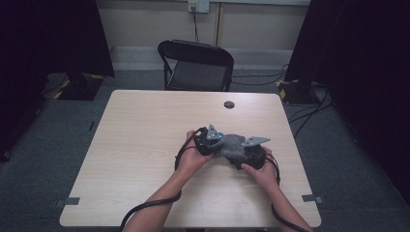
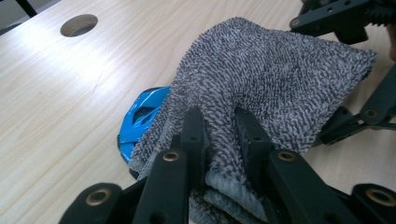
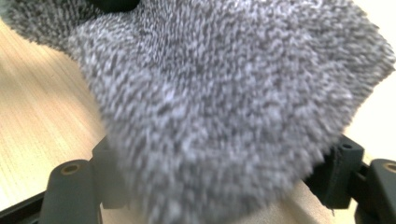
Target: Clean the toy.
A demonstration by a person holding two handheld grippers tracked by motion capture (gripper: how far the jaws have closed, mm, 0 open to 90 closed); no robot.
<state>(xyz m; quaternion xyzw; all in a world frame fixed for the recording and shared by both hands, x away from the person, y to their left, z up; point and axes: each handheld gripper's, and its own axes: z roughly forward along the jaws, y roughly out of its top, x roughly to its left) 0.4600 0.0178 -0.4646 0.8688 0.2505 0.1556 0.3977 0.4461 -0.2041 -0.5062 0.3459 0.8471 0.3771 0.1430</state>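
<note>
Towel (image 2: 271, 79): grey terry, draped over blue toy car (image 2: 140, 116), mid-table.
Left gripper (image 2: 219, 135): jaws pinch towel's near fold.
Right gripper (image 1: 254, 153): jaws spread wide, towel apparently between them.

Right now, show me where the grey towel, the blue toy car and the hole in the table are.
grey towel (image 2: 275, 79), left gripper view, middle of its terry surface.
blue toy car (image 2: 140, 116), left gripper view, its exposed roof.
table hole (image 2: 78, 24), left gripper view, its centre.

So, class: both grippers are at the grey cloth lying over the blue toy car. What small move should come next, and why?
Probably lift the cloth slightly with the left gripper, whose jaws are shut on a fold. The cloth partly covers the blue toy car on the table, and the right gripper sits under its far edge, its grip hidden.
</note>
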